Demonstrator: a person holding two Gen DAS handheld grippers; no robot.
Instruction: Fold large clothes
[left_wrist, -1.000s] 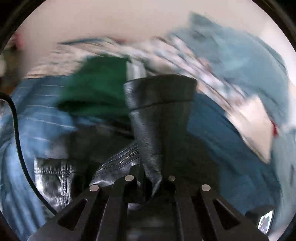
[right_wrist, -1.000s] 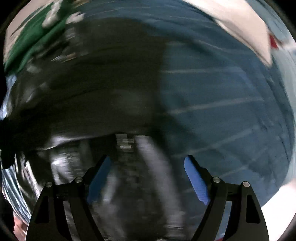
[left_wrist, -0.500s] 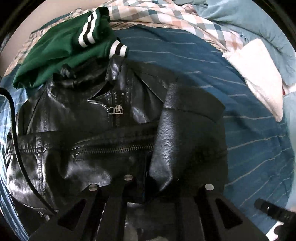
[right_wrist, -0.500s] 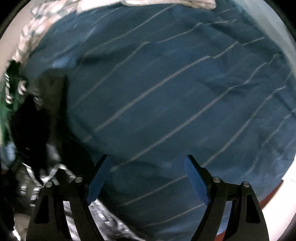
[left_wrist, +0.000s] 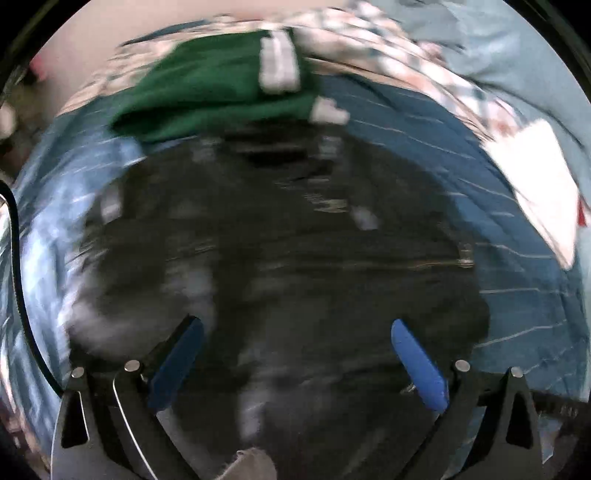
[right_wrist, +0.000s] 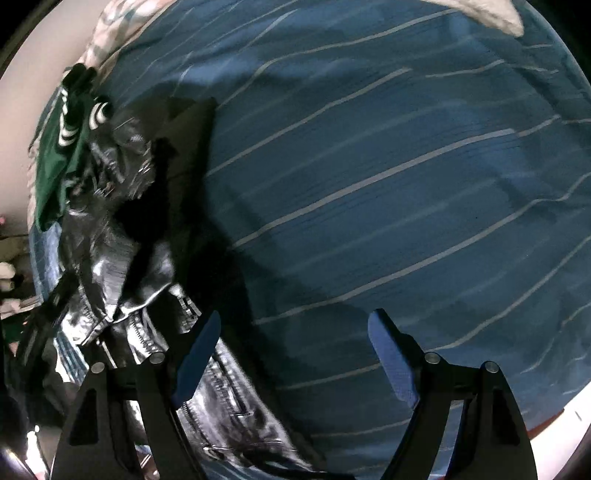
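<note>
A bed takes up nearly everything here, spread with a dark blue striped sheet (right_wrist: 388, 177). On it, to the left side of the right camera's view, lies the black leather jacket (left_wrist: 288, 251), the piece being folded; it looks partly gathered, with a sleeve laid across the body, though the left view is too blurred to be sure of the fold. Beyond the jacket sits a green garment (left_wrist: 218, 85) with striped cuffs, touching the jacket's far edge, and past that a plaid cloth (left_wrist: 388, 48) and a white towel (left_wrist: 539, 184).

The left gripper (left_wrist: 295, 354) hovers over the jacket with its jaws wide apart, holding nothing. The right gripper (right_wrist: 295, 354) is likewise spread and empty, mostly above bare sheet, its left finger over the jacket's zipper edge (right_wrist: 218, 376).

My worry: leather is stiff and slick, so with nothing pinning it the sleeve may spring back open. A hasty grab could also catch the sheet or the green cuff along with the jacket.
</note>
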